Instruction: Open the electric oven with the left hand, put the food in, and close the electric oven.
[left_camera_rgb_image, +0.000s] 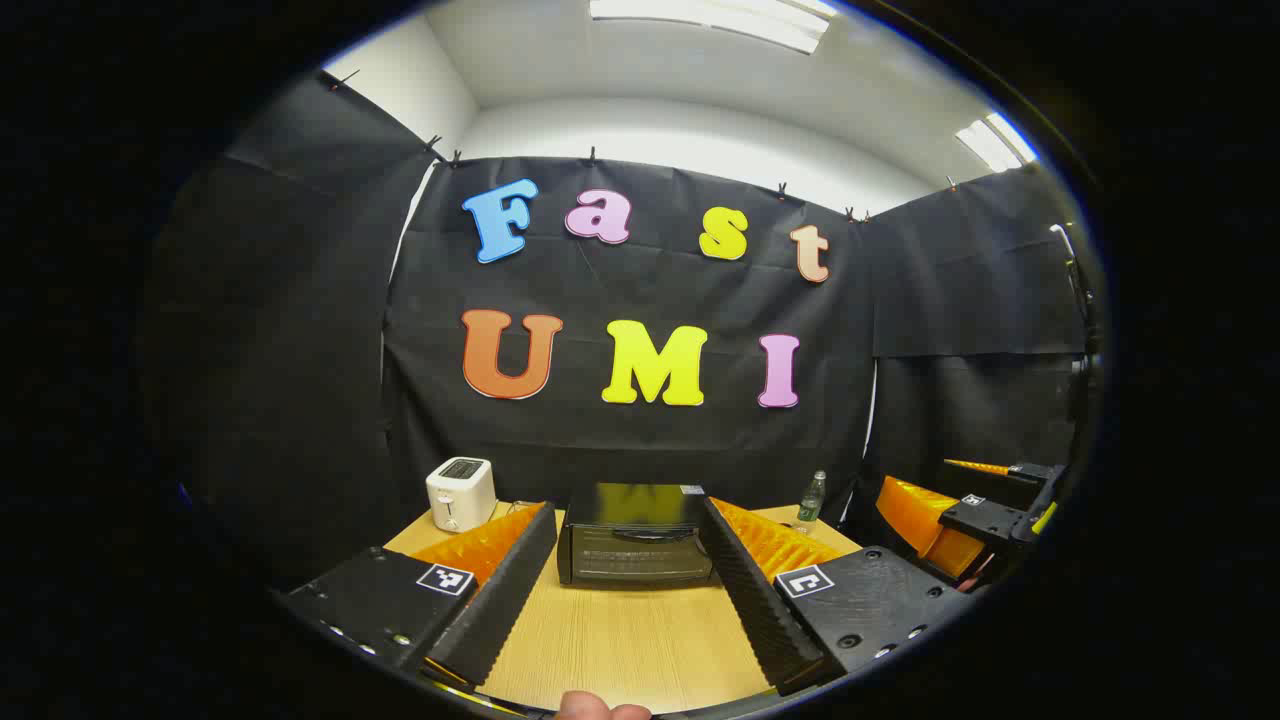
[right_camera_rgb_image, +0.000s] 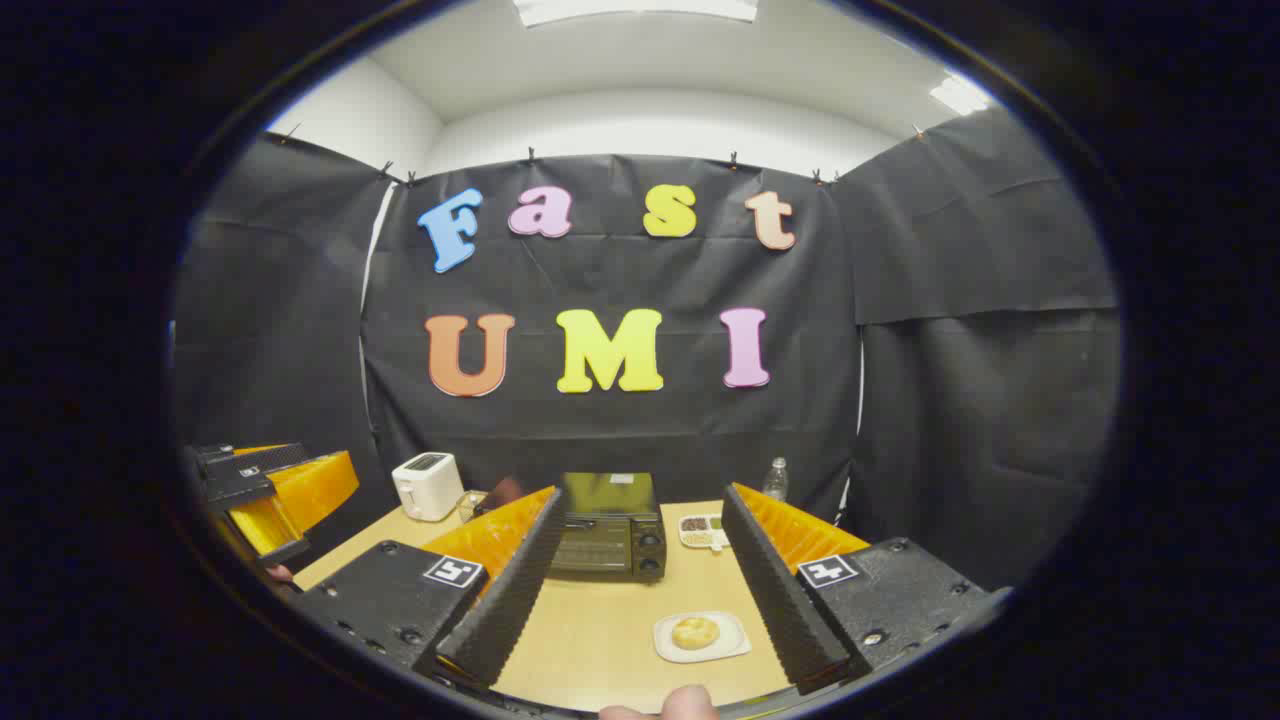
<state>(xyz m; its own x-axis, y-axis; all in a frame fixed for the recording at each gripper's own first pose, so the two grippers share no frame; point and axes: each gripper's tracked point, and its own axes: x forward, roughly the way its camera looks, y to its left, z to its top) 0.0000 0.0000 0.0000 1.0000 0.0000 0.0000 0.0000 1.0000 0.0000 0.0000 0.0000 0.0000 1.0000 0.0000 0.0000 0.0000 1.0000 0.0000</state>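
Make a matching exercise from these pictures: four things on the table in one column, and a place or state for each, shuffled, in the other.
Things:
1. electric oven
2. toaster
3. bun
4. bottle

Places or states:
A. lying on a small white plate
B. white, at the table's far left
C. standing at the back, right of the oven
D. black, door closed, mid-table

Pairs: 1-D, 2-B, 3-A, 4-C

Black cloth walls (left_camera_rgb_image: 300, 330), white ceiling, strip lights (left_camera_rgb_image: 715, 15), wooden table (left_camera_rgb_image: 620, 640)
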